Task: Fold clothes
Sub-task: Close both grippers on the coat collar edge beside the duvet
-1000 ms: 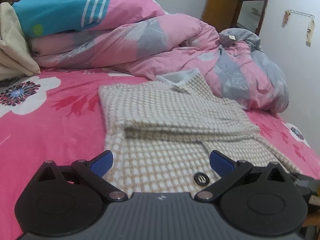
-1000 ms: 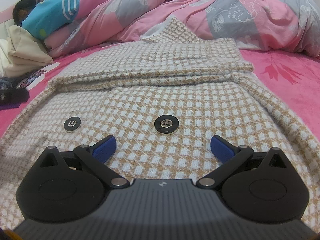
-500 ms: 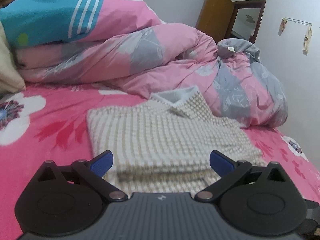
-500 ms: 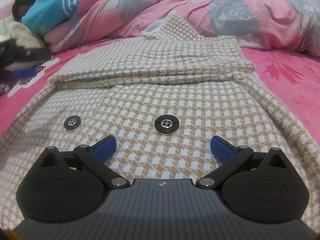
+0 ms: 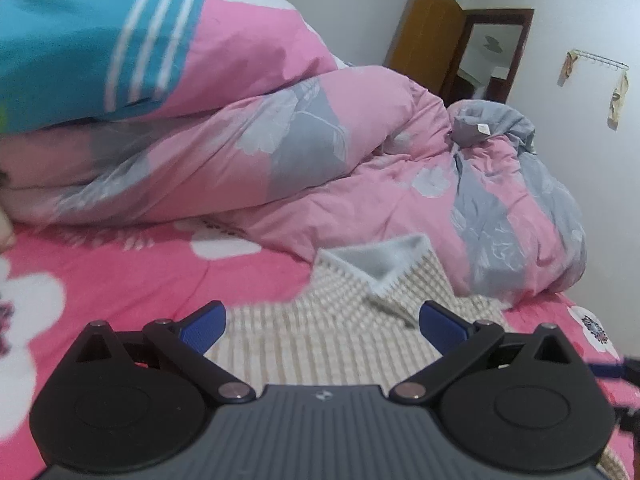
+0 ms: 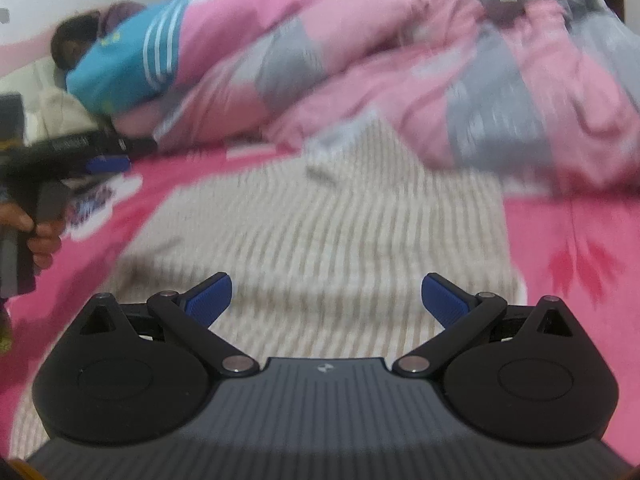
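A beige-and-white checked knit cardigan point(image 6: 320, 224) lies flat on the pink floral bed sheet point(image 6: 572, 248), partly folded; its collar shows in the left wrist view point(image 5: 384, 264). My left gripper point(image 5: 322, 326) is open and empty, low over the cardigan's near left part point(image 5: 320, 344). It also shows at the left edge of the right wrist view point(image 6: 80, 160), held in a hand. My right gripper point(image 6: 326, 298) is open and empty above the cardigan's lower part. Both views are motion-blurred.
A bunched pink-and-grey duvet point(image 5: 320, 168) runs along the far side of the bed. A person in a teal striped top point(image 6: 124, 68) lies under it at the far left. A wall and wooden door point(image 5: 432, 36) stand behind.
Both grippers have lifted and pulled back from the cardigan; the buttons have left the right view. The left gripper has swung left and now appears in the right view. Both stay open.
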{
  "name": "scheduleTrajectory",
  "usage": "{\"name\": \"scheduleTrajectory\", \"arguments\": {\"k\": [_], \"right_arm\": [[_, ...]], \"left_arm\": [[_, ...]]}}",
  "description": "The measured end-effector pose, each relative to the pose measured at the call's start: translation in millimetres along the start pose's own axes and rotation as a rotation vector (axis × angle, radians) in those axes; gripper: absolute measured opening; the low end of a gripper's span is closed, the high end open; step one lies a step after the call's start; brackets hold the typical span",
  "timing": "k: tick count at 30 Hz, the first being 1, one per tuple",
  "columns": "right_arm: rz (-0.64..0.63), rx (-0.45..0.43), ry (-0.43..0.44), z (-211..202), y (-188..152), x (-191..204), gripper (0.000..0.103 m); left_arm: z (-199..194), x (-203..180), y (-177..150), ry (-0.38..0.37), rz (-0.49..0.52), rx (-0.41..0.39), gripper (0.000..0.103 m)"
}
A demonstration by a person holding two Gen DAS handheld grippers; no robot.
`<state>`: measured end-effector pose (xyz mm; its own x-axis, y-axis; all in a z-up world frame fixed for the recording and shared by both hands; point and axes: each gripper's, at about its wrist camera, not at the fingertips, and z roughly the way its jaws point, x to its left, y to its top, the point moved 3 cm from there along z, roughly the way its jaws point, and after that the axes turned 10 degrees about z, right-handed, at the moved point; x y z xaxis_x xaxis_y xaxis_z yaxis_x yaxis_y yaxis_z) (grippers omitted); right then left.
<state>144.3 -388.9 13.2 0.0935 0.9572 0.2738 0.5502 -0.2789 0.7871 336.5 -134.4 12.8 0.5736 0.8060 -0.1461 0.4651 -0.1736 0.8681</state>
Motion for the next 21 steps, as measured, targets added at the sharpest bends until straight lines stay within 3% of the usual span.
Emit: {"name": "scheduleTrajectory", "arguments": {"k": [4,8,14,18,21], "right_arm": [[0.014,-0.028,0.08,38,46,-3,0.101],[0.096,-0.005,0.103,94,88,-15,0.097],[0.281,0.043,0.114,182,140,-48,0.083],[0.311,0.064,0.057,224,151,-60,0.078],[0.31,0.082,0.038,242,154,-63,0.073]], "left_arm": [[49,9,23,-0.074,0.01,0.033,0.101],[106,15,38,-0.133,-0.065,0.075,0.094],[186,13,42,-0.124,-0.129,0.149,0.083],[222,17,41,-0.1,-0.181,0.175,0.07],[239,15,40,-0.093,-0.181,0.186,0.067]]}}
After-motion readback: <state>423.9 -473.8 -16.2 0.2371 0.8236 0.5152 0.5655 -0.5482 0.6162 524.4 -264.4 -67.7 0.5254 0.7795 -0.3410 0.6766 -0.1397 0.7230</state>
